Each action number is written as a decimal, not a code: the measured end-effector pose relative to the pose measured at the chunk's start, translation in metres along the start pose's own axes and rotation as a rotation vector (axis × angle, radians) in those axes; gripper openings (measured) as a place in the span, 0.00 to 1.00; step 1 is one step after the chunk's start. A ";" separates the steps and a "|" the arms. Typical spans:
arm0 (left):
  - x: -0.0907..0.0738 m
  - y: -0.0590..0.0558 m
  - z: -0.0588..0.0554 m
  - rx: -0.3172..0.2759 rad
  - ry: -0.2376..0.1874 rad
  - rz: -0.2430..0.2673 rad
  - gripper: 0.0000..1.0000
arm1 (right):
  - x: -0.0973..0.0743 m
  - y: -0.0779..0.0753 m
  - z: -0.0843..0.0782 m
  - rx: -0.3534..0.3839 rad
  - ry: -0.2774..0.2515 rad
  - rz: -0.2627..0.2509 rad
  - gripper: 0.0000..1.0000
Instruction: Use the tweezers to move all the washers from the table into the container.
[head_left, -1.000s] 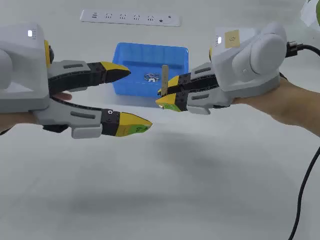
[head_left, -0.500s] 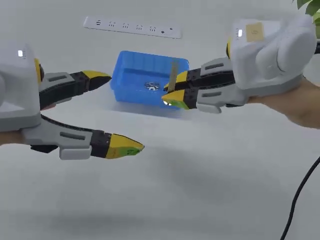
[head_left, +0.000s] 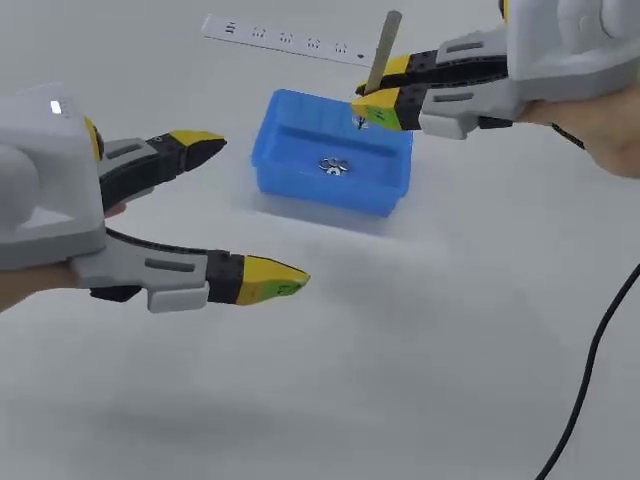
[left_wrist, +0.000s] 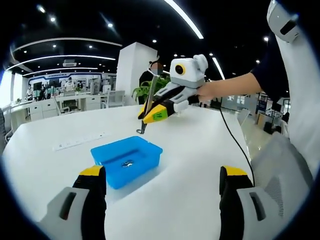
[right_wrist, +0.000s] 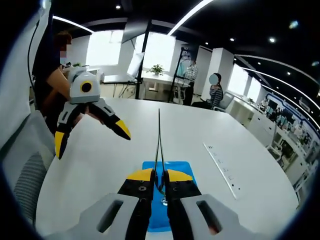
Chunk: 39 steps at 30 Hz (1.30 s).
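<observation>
Holding tweezers (head_left: 384, 48) over the container (head_left: 325, 195)

The tweezers are clamped nearly upright in the right gripper (head_left: 372, 104), tips poised above the container's far rim. Washers (head_left: 334, 166) are gathered inside, toward the left gripper (head_left: 260, 214), which is held spread wide.

In the left gripper view a wide white tabletop (left_wrist: 200, 150) sits under a dark ceiling (left_wrist: 100, 15) crossed by a long white light strip (left_wrist: 185, 20) at upper centre; a white square pillar (left_wrist: 129, 65) stands mid-frame. At the right gripper view's upper centre, bright tall windows (right_wrist: 160, 50) glow.
</observation>
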<state>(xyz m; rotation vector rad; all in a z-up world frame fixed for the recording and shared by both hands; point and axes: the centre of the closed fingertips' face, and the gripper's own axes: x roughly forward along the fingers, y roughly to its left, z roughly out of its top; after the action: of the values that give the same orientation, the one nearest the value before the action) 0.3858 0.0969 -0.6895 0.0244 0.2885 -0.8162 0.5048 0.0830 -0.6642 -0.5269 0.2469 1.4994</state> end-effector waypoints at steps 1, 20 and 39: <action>0.000 -0.001 -0.001 -0.002 0.000 -0.004 1.00 | 0.005 -0.003 -0.002 0.010 -0.001 -0.002 0.09; -0.009 0.004 -0.004 -0.008 -0.006 0.015 0.99 | 0.061 -0.018 -0.071 0.068 0.095 -0.017 0.09; -0.011 0.004 -0.004 -0.034 -0.009 0.028 0.99 | 0.064 -0.009 -0.079 0.089 0.104 -0.022 0.10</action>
<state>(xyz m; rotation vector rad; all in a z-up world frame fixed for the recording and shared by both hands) 0.3807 0.1075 -0.6908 -0.0069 0.2929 -0.7832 0.5309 0.1017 -0.7614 -0.5354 0.3856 1.4346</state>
